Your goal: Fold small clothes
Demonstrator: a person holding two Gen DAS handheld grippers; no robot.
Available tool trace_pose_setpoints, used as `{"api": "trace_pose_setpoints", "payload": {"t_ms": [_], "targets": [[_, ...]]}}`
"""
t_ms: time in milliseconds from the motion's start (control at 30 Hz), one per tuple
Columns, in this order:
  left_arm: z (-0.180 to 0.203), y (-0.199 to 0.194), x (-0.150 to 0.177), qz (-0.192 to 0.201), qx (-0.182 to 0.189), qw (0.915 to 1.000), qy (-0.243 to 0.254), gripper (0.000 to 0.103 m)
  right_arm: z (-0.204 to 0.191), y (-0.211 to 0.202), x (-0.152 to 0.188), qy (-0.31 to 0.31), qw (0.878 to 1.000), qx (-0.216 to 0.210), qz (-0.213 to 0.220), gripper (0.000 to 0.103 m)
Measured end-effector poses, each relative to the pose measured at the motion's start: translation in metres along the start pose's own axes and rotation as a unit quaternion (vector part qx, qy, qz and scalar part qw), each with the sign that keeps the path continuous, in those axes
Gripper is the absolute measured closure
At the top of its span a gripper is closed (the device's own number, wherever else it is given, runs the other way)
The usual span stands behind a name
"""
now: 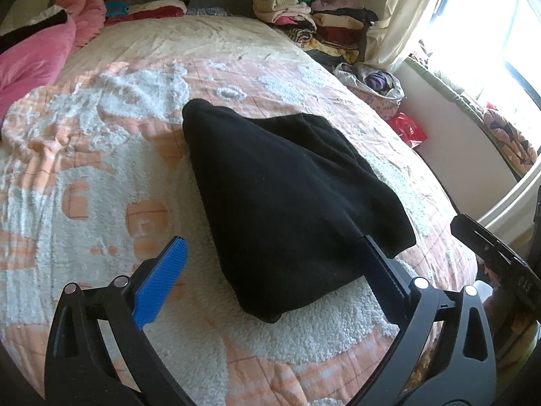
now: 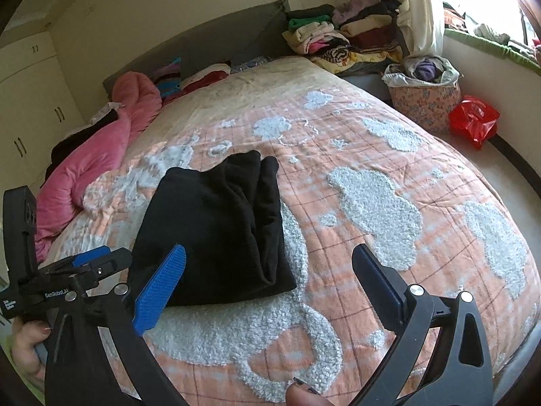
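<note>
Right wrist view shows my black garment (image 2: 216, 233) apparently folded on the bed (image 2: 372, 155), left gripper (image 1: 274, 264) and right gripper (image 2: 267, 270) both spread wide, holding nothing.

A home bedroom is shown. A bed w/ an orange-checked quilt with white fleecy patches (image 2: 389, 155) is seen, a grey padded headboard (image 2: 216, 40) behind it. Stacks of folded clothes (image 2: 341, 39) are piled by a cream curtain (image 2: 421, 10) & bright window (image 1: 480, 30). Cream wardrobe doors (image 2: 30, 101) are seen at left.
</note>
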State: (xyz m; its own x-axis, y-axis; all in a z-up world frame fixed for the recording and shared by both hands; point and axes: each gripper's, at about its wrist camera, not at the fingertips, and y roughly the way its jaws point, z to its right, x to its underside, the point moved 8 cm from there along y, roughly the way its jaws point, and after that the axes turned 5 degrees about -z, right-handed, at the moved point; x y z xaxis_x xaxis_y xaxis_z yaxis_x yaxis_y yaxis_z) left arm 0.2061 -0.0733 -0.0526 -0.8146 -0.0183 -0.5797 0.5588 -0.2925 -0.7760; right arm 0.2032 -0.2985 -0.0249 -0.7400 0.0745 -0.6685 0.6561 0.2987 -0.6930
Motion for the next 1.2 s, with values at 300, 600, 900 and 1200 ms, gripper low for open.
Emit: {"api": "trace_pose_setpoints", "payload": {"t_ms": [300,600,900,1200], "targets": [[-0.001,-0.033,0.001,0.041,-0.010,0.9990,0.014,0.009,-0.018,-0.033,-0.002,-0.025,0.999,0.007,0.045,0.005],[0.003,-0.059,0.018,0.063,-0.011,0.9972,0.038,0.009,-0.036,-0.068,0.010,-0.040,0.996,0.004,0.081,0.005],[-0.005,-0.070,0.049,0.061,-0.007,0.9973,0.040,0.009,-0.048,-0.083,0.033,-0.048,0.994,0.017,0.092,0.005],[-0.022,-0.077,0.082,0.071,-0.012,0.9968,0.035,0.009,-0.057,-0.085,0.072,-0.056,0.994,0.035,0.085,0.005]]}}
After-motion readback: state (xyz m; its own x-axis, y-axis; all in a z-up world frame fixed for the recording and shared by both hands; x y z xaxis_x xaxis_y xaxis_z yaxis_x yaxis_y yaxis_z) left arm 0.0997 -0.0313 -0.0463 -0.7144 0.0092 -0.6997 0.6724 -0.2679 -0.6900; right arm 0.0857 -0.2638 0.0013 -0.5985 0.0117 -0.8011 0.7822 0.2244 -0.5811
